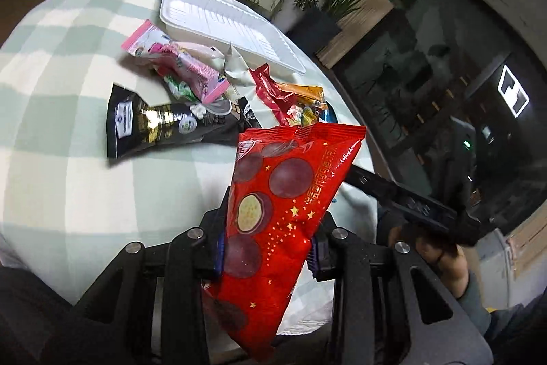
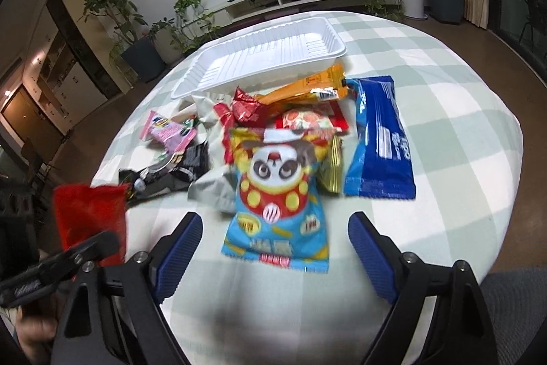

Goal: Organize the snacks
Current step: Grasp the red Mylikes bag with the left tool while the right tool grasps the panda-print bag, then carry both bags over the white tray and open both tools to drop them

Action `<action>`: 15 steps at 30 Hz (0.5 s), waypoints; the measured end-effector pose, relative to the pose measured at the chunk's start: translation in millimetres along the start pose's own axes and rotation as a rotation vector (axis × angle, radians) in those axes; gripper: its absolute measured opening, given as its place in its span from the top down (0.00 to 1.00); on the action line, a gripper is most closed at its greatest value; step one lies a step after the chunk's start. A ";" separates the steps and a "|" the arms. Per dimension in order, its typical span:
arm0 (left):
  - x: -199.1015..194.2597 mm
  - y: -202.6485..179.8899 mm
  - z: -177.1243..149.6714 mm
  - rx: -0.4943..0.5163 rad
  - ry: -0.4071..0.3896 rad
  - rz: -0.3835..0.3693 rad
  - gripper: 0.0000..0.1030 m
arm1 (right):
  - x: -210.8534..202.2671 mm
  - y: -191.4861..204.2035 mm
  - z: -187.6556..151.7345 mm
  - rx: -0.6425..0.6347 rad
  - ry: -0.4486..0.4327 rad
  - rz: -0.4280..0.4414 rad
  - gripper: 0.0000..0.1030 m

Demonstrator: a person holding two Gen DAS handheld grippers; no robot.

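1. Your left claw (image 1: 266,257) is clenched on the red bag (image 1: 283,214), held above the desk (image 1: 68,177) short of the white tray (image 1: 218,23).
2. The bag looks light, soft and slick; a mid-body pinch suits it.
3. Your right claw (image 2: 273,248) is spread wide, holding nothing, hovering over the panda bag (image 2: 277,194), which lies flat in the snack pile.
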State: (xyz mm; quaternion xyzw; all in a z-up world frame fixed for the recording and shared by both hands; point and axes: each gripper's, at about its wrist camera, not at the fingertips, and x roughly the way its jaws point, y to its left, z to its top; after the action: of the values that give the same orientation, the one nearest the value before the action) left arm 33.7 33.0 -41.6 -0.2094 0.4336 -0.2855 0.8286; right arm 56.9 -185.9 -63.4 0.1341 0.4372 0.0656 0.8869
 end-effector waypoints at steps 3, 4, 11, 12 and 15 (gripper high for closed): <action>-8.2 5.6 -5.7 -0.027 -0.014 -0.030 0.70 | 12.2 0.1 6.6 0.008 0.011 -0.023 0.14; -8.9 6.6 -6.5 -0.030 -0.017 -0.037 0.70 | 15.8 0.2 7.4 0.010 0.016 -0.027 0.15; -6.6 12.0 -9.3 -0.040 -0.022 -0.070 0.70 | 34.6 3.6 5.3 -0.028 0.055 -0.044 0.37; -6.0 11.8 -9.7 -0.039 -0.021 -0.070 0.70 | 35.3 3.4 6.1 -0.030 0.056 -0.043 0.39; -5.0 13.1 -10.7 -0.040 -0.024 -0.071 0.70 | 35.4 2.8 6.8 -0.035 0.053 -0.036 0.45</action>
State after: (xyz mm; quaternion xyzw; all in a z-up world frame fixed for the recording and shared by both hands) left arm 26.3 45.0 -52.1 -0.2445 0.4217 -0.3035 0.8187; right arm 83.9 -176.2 -85.5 0.1088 0.4615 0.0609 0.8783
